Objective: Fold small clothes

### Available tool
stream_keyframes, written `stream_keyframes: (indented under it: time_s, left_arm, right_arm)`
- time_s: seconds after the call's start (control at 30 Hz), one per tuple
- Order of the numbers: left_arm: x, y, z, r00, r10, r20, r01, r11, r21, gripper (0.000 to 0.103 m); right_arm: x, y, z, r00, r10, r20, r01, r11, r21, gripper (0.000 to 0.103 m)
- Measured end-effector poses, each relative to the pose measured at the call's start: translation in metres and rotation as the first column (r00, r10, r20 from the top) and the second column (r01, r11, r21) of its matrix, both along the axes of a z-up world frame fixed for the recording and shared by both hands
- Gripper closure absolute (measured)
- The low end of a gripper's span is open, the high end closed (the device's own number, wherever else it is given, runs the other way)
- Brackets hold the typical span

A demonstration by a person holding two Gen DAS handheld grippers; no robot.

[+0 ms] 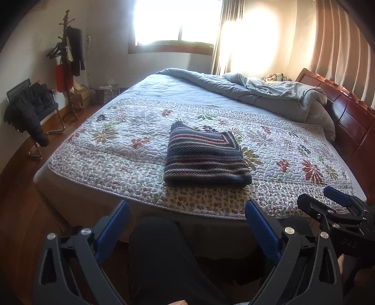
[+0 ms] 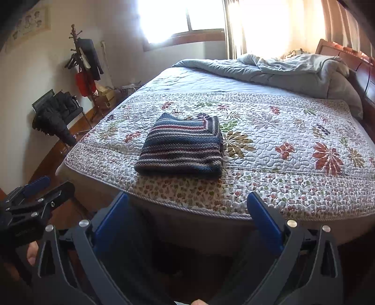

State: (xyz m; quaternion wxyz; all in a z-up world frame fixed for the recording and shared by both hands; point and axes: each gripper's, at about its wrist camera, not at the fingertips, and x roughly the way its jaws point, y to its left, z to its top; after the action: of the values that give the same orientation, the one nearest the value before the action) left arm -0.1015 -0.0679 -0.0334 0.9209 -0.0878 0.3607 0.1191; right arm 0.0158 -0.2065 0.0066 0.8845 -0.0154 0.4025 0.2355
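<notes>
One striped knit sweater (image 1: pixel 206 157) is lying folded into a thick rectangle on the quilted floral bedspread (image 1: pixel 117 150). The left gripper (image 1: pixel 187 225) and right gripper (image 2: pixel 187 218) are both hanging apart, gripping nothing, clear of the bed edge.

two wrist fisheyes, both off the bed's near edge, facing across the bed (image 1: pixel 117 145) toward the window (image 1: pixel 178 21)

left cam sits left of the right cam, each catching the other gripper at its frame edge; both share the folded striped sweater (image 2: pixel 182 147), mid-distance, and the headboard (image 1: pixel 346 117) at right.
</notes>
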Motion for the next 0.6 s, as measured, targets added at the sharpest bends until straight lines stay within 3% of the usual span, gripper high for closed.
stream_keyframes:
  time_s: [0.6]
  left_arm:
    - [0.024,-0.001,-0.008,1.0,-0.021,-0.016,0.02,1.0,-0.013,0.004]
  right_arm:
    - [0.019,0.004,-0.005,0.999,-0.026,0.022,0.027,0.999,-0.045,0.003]
